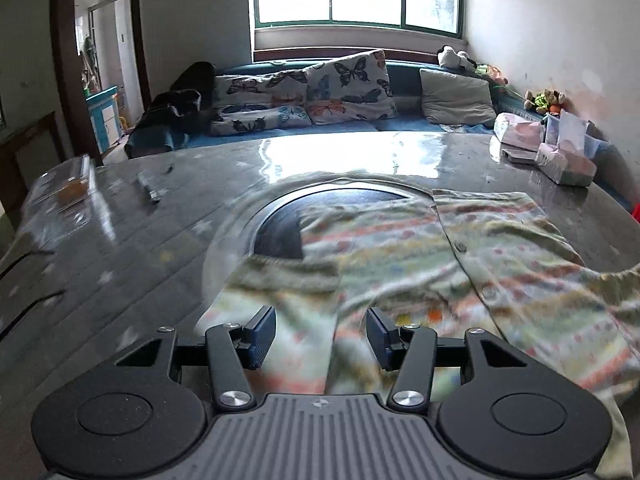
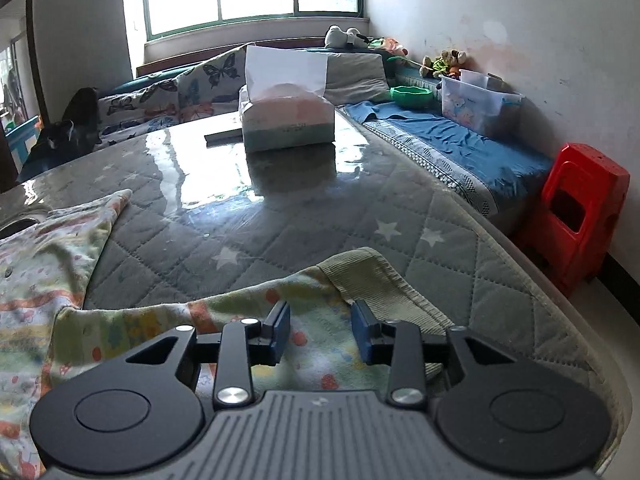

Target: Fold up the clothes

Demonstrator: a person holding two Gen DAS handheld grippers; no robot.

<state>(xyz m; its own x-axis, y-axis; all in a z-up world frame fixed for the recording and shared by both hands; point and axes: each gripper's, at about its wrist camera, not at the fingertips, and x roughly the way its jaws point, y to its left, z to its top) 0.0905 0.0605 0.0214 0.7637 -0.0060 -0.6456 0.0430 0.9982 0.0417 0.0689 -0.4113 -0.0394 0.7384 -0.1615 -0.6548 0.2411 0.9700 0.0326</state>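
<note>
A pale patterned child's garment with buttons [image 1: 460,256] lies spread on the grey quilted table [image 1: 132,240]. In the left wrist view my left gripper [image 1: 322,334] is open, its blue pads just above the garment's near left part. In the right wrist view my right gripper [image 2: 320,330] is open over a sleeve [image 2: 320,292] with a ribbed green cuff [image 2: 372,280] that points toward the table's right edge. The body of the garment [image 2: 36,264] shows at the left there. Neither gripper holds cloth.
A tissue box [image 2: 286,116] stands at the far side of the table [image 2: 280,220], with more packs [image 1: 560,152] at the right. A round dark inset [image 1: 288,224] lies under the garment. A sofa with pillows [image 1: 348,88] runs behind. A red stool [image 2: 576,208] stands at the right.
</note>
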